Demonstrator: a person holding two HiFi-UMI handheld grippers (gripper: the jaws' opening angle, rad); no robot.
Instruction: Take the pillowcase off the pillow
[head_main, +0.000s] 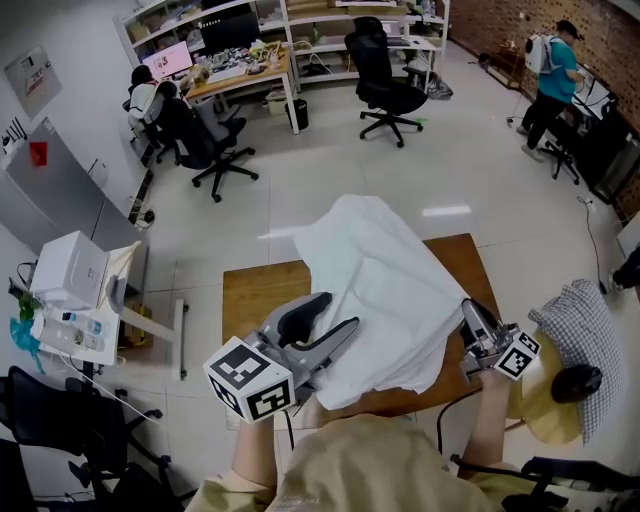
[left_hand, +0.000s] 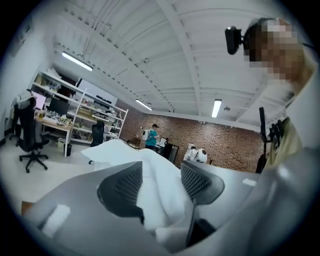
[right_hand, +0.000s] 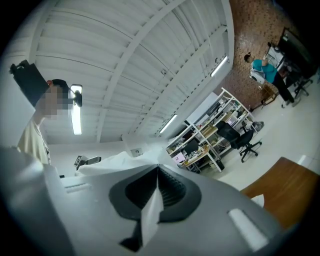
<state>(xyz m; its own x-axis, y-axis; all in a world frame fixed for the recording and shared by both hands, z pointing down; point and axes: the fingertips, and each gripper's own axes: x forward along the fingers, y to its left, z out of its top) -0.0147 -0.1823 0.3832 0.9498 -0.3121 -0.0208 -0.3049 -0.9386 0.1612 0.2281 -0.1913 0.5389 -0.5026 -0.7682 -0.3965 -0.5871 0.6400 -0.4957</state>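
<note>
Pillowcase as a holder: the pillowcase (head_main: 375, 290) is puffed and full-looking, but no opening shows, so I cannot tell whether the pillow sits inside.
Other holders: a white box (head_main: 68, 270) stands on a small stand at the left, and its contents are unseen. The shelves (head_main: 300, 15) along the far wall carry monitors and clutter too small to name.
Where it is: it is held up over the wooden table (head_main: 255, 295), with its near edge strung between the two grippers and its far end rising in a soft peak.
How it looks: plain white, unprinted, creased, sagging in loose folds toward the near edge.
Left gripper: the left gripper (head_main: 340, 310) has its jaws partway apart, with a thick wad of the white cloth filling the gap from pad to pad.
Right gripper: the right gripper (head_main: 468, 308) has its jaws pressed together on a thin strip of the same cloth.
Hidden or cut off: the cloth covers much of the tabletop. A checked cloth (head_main: 585, 335) at the right lies partly under a dark object I cannot name.
</note>
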